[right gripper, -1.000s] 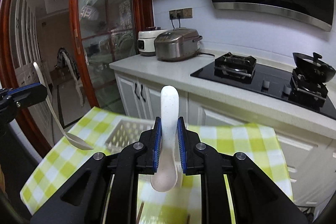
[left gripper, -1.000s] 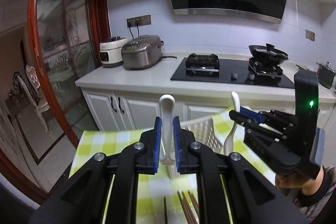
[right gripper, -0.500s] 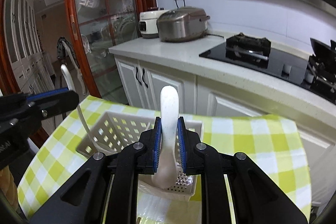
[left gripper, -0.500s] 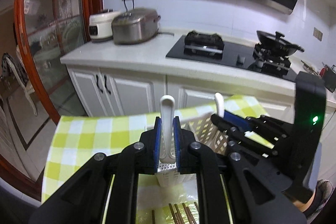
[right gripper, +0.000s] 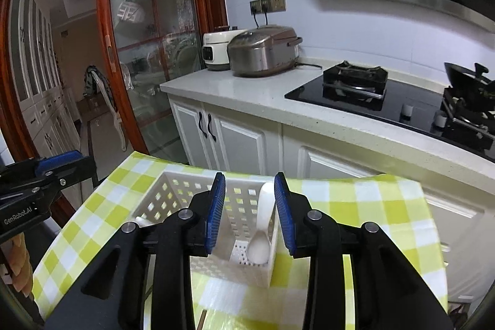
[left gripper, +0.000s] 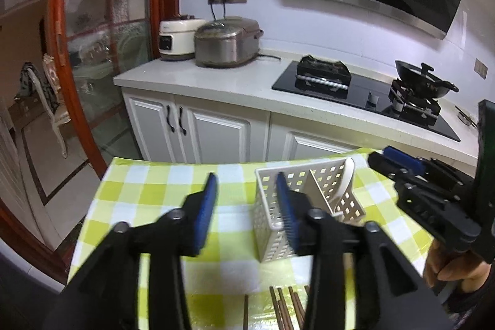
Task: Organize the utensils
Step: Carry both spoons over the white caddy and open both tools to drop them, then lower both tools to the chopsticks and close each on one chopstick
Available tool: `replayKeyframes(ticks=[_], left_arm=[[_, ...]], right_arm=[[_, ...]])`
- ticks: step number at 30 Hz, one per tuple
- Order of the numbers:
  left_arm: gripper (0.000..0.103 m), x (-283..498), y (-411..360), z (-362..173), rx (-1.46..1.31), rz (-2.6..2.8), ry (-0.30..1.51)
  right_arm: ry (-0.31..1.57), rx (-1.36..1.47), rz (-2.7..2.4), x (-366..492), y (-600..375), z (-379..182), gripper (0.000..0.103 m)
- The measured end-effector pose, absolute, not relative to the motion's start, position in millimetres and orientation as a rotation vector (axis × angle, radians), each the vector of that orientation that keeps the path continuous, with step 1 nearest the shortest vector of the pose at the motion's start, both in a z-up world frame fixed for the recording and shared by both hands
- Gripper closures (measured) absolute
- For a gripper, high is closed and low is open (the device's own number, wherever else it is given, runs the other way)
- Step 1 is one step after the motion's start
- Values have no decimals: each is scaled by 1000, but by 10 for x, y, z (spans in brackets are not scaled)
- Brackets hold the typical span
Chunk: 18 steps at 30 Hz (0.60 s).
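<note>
A white slotted utensil basket [left gripper: 309,175] [right gripper: 173,194] stands on the yellow-green checked tablecloth [left gripper: 154,190]. One white spoon [right gripper: 262,225] leans in its right compartment, bowl down, also visible as white spoon [left gripper: 347,175]. My right gripper [right gripper: 249,206] hovers over that spoon; its jaws are opening and nothing presses between the pads. My left gripper [left gripper: 247,209] hangs by the basket's left end, jaws opening, with nothing between them. A small white tip [right gripper: 140,220] shows in the left compartment. Each gripper appears in the other's view: right gripper [left gripper: 380,158], left gripper [right gripper: 80,166].
Brown chopsticks [left gripper: 283,308] lie on the cloth near the front edge. Behind the table runs a white counter [left gripper: 247,82] with two rice cookers [left gripper: 225,42], a black hob [left gripper: 355,92] and a wok [left gripper: 423,79]. A red-framed glass door [left gripper: 77,67] stands on the left.
Both grippers sank toward the basket and their jaws opened. Each let go of its white spoon; the right one now rests inside the basket.
</note>
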<state>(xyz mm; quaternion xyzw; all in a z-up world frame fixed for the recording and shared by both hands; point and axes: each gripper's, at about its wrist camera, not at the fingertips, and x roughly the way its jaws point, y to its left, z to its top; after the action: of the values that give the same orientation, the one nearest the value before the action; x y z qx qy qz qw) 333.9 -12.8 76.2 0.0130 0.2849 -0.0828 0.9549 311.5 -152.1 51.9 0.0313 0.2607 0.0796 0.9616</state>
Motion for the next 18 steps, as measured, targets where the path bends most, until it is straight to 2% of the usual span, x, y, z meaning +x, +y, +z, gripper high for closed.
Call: replayKeyframes(ticks=[7,10,18], left_arm=[[27,2752,44,649,20,-108,548],[17,2542,96,525,24,-88,548],[7,2151,165,157,4,-59,582]], right_arm=[[545,40,144,2553,-1589,422,70],[560,41,135,2364,-1645,310,70],[612,74,109,1957,-1755,-53,70]])
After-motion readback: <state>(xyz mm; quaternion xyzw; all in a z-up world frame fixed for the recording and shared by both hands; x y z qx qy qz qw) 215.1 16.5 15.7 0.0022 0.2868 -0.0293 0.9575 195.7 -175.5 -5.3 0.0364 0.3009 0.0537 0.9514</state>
